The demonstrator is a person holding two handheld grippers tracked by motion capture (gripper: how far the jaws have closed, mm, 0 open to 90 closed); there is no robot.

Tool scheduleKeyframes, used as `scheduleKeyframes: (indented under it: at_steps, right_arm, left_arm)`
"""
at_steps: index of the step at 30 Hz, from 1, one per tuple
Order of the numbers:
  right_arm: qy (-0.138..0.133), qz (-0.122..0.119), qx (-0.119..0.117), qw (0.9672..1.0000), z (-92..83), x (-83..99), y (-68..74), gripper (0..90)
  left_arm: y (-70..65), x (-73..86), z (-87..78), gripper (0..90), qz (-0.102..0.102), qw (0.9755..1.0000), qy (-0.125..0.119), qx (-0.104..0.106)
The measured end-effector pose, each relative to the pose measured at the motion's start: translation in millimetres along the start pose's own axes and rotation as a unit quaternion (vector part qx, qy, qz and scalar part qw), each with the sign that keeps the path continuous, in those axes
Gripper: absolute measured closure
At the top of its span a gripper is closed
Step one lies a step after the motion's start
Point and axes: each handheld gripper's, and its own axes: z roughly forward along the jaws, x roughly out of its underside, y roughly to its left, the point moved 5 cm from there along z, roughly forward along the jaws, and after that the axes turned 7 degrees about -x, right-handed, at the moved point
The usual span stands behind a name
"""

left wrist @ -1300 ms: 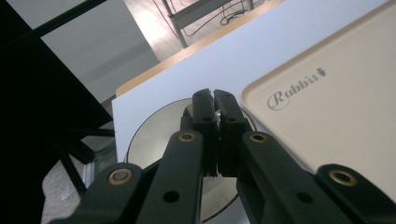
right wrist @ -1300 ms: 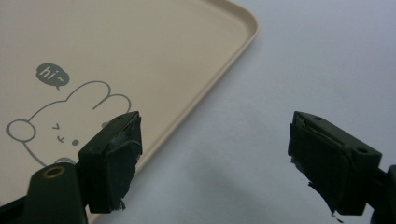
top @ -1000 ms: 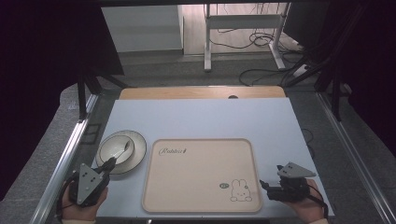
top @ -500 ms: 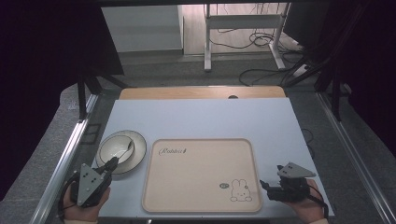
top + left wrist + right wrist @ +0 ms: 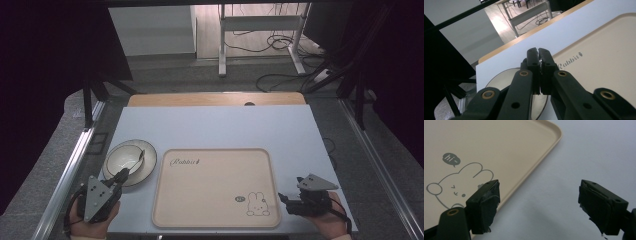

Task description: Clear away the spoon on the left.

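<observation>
Nothing had shifted since the earlier frames, left gripper (image 5: 121,176) pressed together over plate (image 5: 146,169) at 9 o'clock of tray (image 5: 215,190) lettered "Rabbit" and "hi~", right gripper (image 5: 541,206) spread, empty, at 3 o'clock.

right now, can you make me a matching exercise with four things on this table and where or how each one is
Things:
1. beige plastic tray with a rabbit drawing
2. white bowl on a round plate
3. left gripper
4. right gripper

States or places:
A. jaws wide open, over the table just past the tray's right edge
B. at the table's left side, a spoon resting in it
C. jaws closed together, pointing at the plate's rim
D. in the middle of the pale blue table, nothing on it

Pairs: 1-D, 2-B, 3-C, 4-A
</observation>
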Motion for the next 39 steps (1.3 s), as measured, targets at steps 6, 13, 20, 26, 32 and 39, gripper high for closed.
scheduleKeyframes:
  at_steps: [6,13,20,26,32,39]
  right_arm:
    - [-0.001,0.0,0.002,1.0,-0.2,-0.2,-0.1,17.6]
    - [-0.007,0.002,0.006,1.0,-2.4,-1.5,-1.0,17.5]
    - [-0.028,0.004,0.003,0.9996,-8.3,-6.4,2.4,17.5]
    - [-0.029,0.005,0.004,0.9995,-9.2,-6.6,3.2,17.5]
    - [-0.03,0.007,0.005,0.9995,-9.6,-6.6,2.6,17.5]
    - [-0.03,0.006,0.006,0.9995,-9.1,-6.5,2.7,17.5]
  left_arm:
    - [-4.4,-3.0,0.6,89.5,0.004,1.0,-0.002,0.006]
    - [-6.5,-3.8,1.4,89.5,0.007,0.9999,-0.001,0.008]
    - [-10.1,-5.2,3.6,89.6,0.014,0.9998,-0.002,0.013]
    - [-12.9,-9.0,5.8,89.5,0.015,0.9997,-0.006,0.016]
    - [-20.7,-16.4,10.3,89.5,0.023,0.9993,-0.018,0.022]
    - [-27.1,-19.5,15.5,89.6,0.026,0.9989,-0.018,0.034]
